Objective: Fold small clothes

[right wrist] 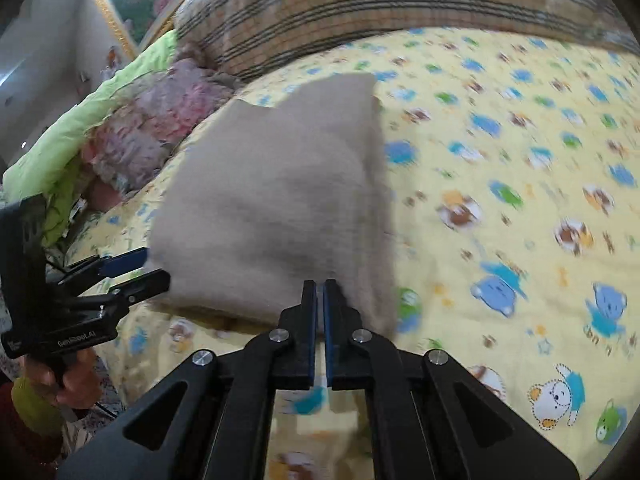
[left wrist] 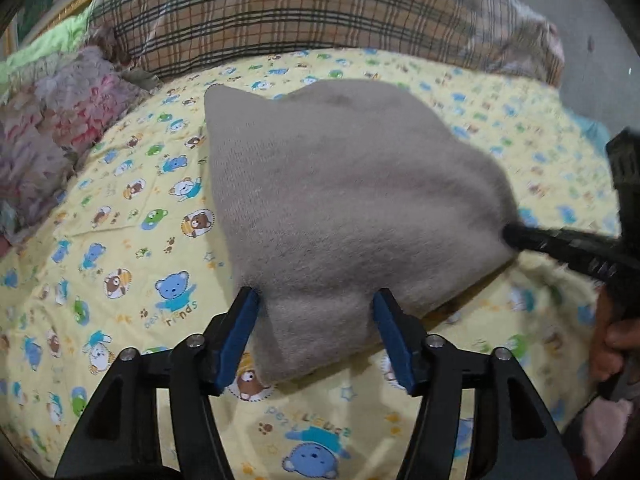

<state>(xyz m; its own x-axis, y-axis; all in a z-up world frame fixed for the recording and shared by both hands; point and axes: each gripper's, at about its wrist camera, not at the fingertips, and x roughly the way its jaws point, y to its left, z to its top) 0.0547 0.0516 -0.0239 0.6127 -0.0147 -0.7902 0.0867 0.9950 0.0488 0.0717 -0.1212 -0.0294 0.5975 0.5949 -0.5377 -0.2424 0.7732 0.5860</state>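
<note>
A small grey-beige knitted garment [left wrist: 344, 200] lies on the yellow bear-print sheet [left wrist: 120, 240], its near edge raised off the sheet. My left gripper [left wrist: 316, 300] is open, its blue pads on either side of the garment's near corner. My right gripper [right wrist: 320, 286] is shut on the garment's [right wrist: 272, 200] near right edge and holds it up. In the left wrist view the right gripper [left wrist: 516, 236] pinches the cloth's right corner. In the right wrist view the left gripper [right wrist: 152, 266] stands open at the cloth's left edge.
A plaid pillow [left wrist: 300, 12] lies along the back of the bed. A pink ruffled cushion [left wrist: 60, 120] and a green blanket [right wrist: 100, 108] sit at the left. A gold-framed picture [right wrist: 120, 8] leans behind. The sheet [right wrist: 520, 200] stretches to the right.
</note>
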